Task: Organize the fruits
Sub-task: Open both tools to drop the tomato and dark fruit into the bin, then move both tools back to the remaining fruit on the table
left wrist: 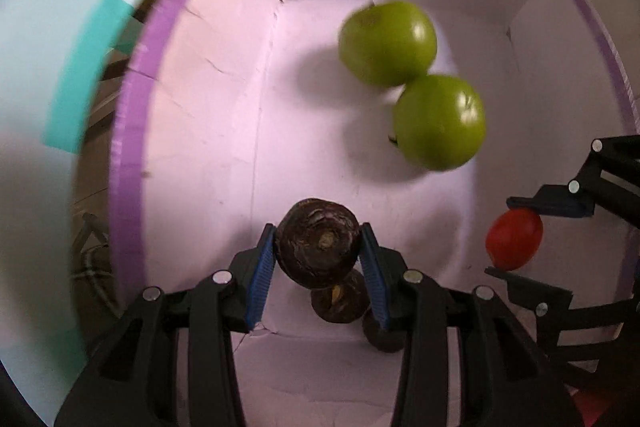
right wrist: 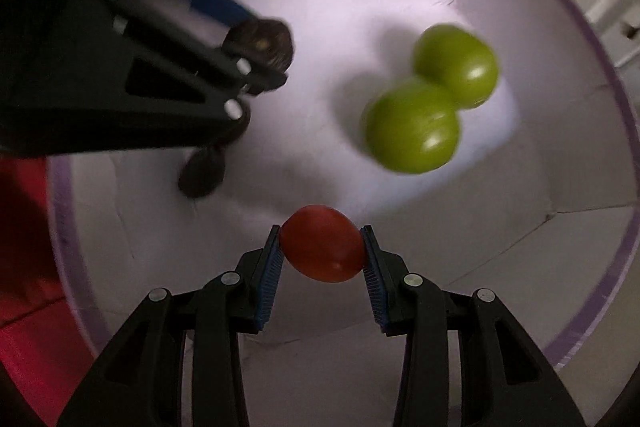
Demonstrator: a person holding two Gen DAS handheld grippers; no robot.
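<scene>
Both grippers hang over a white box with a purple rim (left wrist: pixel 132 163); the rim also shows in the right wrist view (right wrist: pixel 624 227). My left gripper (left wrist: pixel 319 247) is shut on a dark brown round fruit (left wrist: pixel 319 241), which appears in the right wrist view (right wrist: pixel 262 43) too. My right gripper (right wrist: pixel 322 247) is shut on a small red tomato (right wrist: pixel 322 243), also seen in the left wrist view (left wrist: pixel 514 239). Two green fruits (left wrist: pixel 388 43) (left wrist: pixel 440 123) lie touching on the box floor. Two more brown fruits (left wrist: pixel 340 301) (left wrist: pixel 382 337) lie below my left gripper.
A white and teal object (left wrist: pixel 76 99) stands left of the box. A red surface (right wrist: pixel 24 267) lies outside the box on the left in the right wrist view. The box floor (left wrist: pixel 320 155) between the green fruits and the brown ones is bare.
</scene>
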